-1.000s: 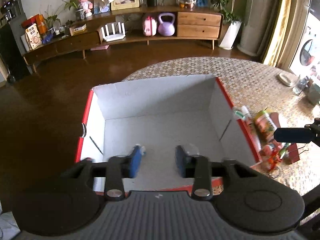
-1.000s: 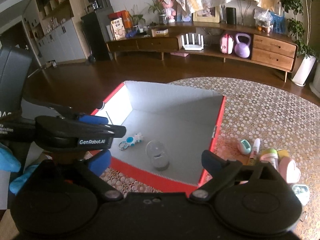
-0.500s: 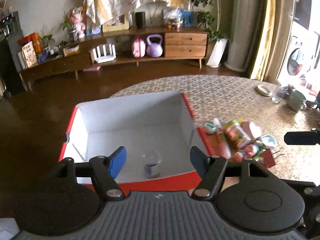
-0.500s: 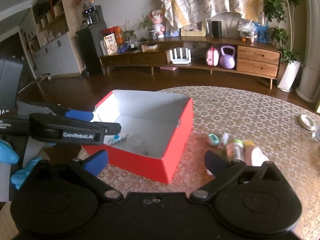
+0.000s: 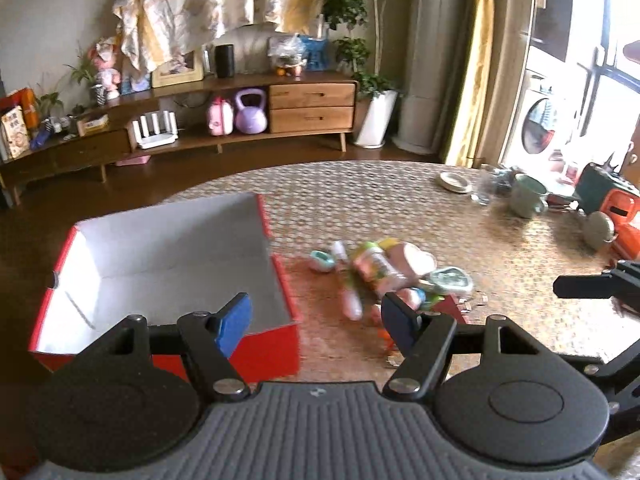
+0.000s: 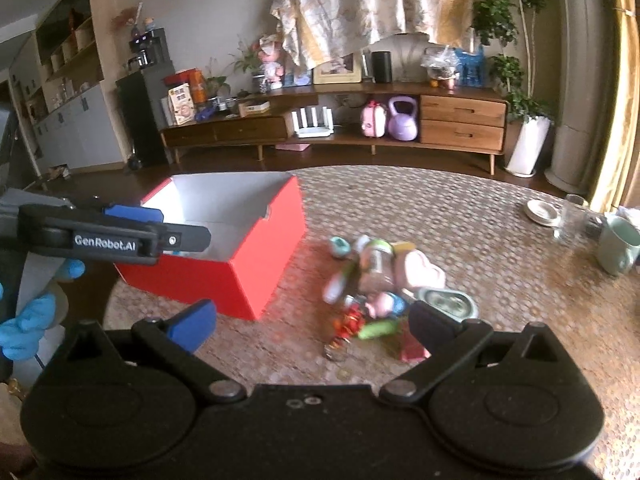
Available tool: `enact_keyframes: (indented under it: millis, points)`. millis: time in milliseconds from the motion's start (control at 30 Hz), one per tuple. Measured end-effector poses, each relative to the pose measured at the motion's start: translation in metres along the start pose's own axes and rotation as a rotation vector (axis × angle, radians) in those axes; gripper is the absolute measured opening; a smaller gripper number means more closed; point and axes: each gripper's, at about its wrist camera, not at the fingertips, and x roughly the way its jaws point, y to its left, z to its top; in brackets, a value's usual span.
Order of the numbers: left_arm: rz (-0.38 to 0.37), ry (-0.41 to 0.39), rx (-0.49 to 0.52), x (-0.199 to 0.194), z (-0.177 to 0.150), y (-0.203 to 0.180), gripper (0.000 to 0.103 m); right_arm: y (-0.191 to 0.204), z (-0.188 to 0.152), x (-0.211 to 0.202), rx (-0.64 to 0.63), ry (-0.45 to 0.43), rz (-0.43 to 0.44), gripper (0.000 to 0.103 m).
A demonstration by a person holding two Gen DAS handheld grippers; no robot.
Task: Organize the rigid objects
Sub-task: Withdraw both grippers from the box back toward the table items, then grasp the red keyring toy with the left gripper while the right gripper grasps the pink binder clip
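A red box (image 5: 286, 280) with a white inside stands on the left of the round table. To its right lies a blurred pile of small objects: a labelled bottle (image 5: 374, 266), a pink heart-shaped case (image 5: 416, 258), a teal tin (image 5: 450, 280) and a white tube (image 5: 348, 296). My left gripper (image 5: 316, 320) is open and empty, hovering over the box's near right corner. My right gripper (image 6: 310, 326) is open wide with nothing between its fingers, just short of the pile (image 6: 376, 276). The left gripper's finger (image 6: 132, 236) crosses the right wrist view in front of the box (image 6: 224, 276).
A green mug (image 5: 526, 196), a glass (image 5: 482, 192), a small dish (image 5: 454, 182) and an orange object (image 5: 618, 208) sit at the table's far right. A blue-gloved hand (image 6: 28, 320) holds the left gripper. Beyond the table are dark floor and a long sideboard.
Both grippers have drawn back from over the box and swung right toward the pile. The left jaws have widened; the right jaws opened slightly more. The box's floor has dropped out of sight.
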Motion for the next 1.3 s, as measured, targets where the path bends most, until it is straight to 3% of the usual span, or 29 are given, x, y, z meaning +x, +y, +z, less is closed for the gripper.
enact_keyframes:
  millis: [100,367,767,867,1200,1300]
  points:
    - [-0.036,0.004,-0.007,0.005,-0.005,-0.009,0.080,-0.007,-0.010,-0.002,-0.012,0.003,-0.016,0.103]
    - [-0.056,0.020,-0.018,0.033,-0.020,-0.031,0.082,-0.032,-0.029,0.006,-0.030,0.020,-0.061,0.102]
    - [-0.064,0.080,-0.003,0.086,-0.042,-0.051,0.082,-0.061,-0.049,0.054,-0.050,0.064,-0.099,0.100]
    - [-0.064,0.103,0.000,0.100,-0.045,-0.054,0.082,-0.065,-0.054,0.069,-0.055,0.083,-0.109,0.091]
    - [-0.087,0.146,-0.002,0.141,-0.050,-0.056,0.082,-0.078,-0.055,0.104,-0.043,0.106,-0.121,0.089]
    - [-0.095,0.158,-0.019,0.153,-0.051,-0.052,0.082,-0.078,-0.054,0.111,-0.059,0.112,-0.112,0.081]
